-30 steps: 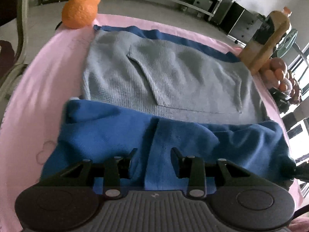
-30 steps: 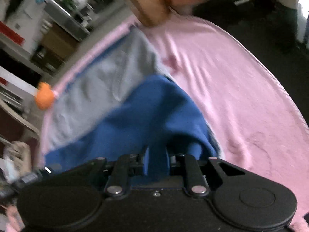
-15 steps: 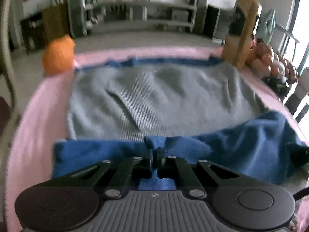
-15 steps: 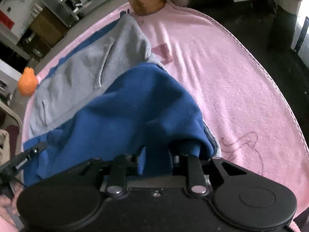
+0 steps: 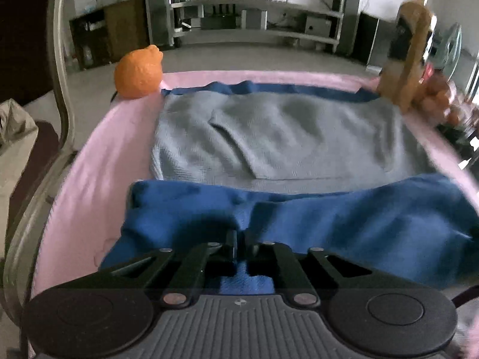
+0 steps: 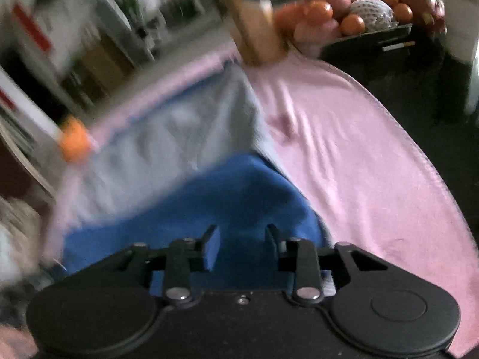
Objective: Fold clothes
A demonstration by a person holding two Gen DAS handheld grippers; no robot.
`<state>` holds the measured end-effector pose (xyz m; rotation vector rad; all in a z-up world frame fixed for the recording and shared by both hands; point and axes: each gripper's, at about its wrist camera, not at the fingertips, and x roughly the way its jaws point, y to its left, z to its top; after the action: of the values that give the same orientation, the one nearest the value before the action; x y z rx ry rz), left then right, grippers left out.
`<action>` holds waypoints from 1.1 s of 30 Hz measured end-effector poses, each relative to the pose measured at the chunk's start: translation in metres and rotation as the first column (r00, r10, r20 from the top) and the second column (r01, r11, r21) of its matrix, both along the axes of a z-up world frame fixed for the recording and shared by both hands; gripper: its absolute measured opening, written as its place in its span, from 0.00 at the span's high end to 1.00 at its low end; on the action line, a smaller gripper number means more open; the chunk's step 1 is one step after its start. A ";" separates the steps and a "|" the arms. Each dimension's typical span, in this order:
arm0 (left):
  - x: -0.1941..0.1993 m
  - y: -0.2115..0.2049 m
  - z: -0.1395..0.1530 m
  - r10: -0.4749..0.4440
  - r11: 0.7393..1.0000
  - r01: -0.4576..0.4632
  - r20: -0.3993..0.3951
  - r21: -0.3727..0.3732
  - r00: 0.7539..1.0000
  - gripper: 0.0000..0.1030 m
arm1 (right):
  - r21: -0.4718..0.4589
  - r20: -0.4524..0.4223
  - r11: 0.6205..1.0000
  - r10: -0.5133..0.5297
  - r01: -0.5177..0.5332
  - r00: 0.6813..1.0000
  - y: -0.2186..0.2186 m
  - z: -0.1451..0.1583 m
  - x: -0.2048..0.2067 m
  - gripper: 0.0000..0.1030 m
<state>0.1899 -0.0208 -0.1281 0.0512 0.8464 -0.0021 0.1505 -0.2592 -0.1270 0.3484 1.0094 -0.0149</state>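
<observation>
A blue garment [image 5: 344,227] with a grey knit inner side [image 5: 284,137] lies on the pink cloth [image 5: 98,164]. Its near blue edge is folded up over the grey part. My left gripper [image 5: 239,239] is shut on a pinch of that blue edge, close to its left end. In the right wrist view, which is blurred, the same blue garment [image 6: 239,197] bunches at its right end. There my right gripper [image 6: 241,236] stands open, jaws wide apart, with blue fabric lying between and under them. The grey part [image 6: 179,143] spreads beyond.
An orange plush toy [image 5: 139,73] sits at the far left corner of the cloth. A brown bottle [image 5: 410,48] stands at the far right, beside a tray of fruit [image 6: 353,12]. A chair frame [image 5: 63,89] runs along the left. Bare pink cloth [image 6: 359,149] lies right of the garment.
My left gripper went from open to shut on the blue edge. My right gripper, shut on the blue fabric before, now has its jaws apart.
</observation>
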 end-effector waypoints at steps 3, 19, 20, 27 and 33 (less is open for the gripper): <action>0.005 0.015 -0.004 0.088 0.996 -0.088 -0.031 0.007 0.996 0.85 | -0.245 -0.089 0.968 0.029 -0.050 0.996 0.019 -0.013 0.006 0.77; -0.036 -0.036 -0.003 -0.241 0.970 0.241 0.016 -0.027 0.970 0.87 | 0.176 0.045 0.976 0.122 -0.128 0.992 0.029 0.005 -0.008 0.77; -0.035 -0.038 -0.008 -0.255 0.967 0.255 0.011 -0.004 0.967 0.85 | 0.177 0.046 0.973 0.144 -0.150 0.989 0.035 0.003 -0.006 0.77; -0.037 -0.032 -0.022 -0.166 0.964 0.160 0.009 0.212 0.986 0.70 | -0.005 -0.040 0.960 0.279 -0.279 0.960 0.079 -0.021 0.011 0.80; -0.041 -0.003 -0.013 -0.080 0.984 0.082 -0.013 0.157 0.997 0.69 | -0.066 -0.073 0.991 0.112 -0.117 0.991 0.044 -0.015 0.001 0.90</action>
<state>0.1491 -0.0237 -0.1414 0.2342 0.8499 -0.0119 0.1519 -0.2148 -0.1419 0.2263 1.0933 0.0419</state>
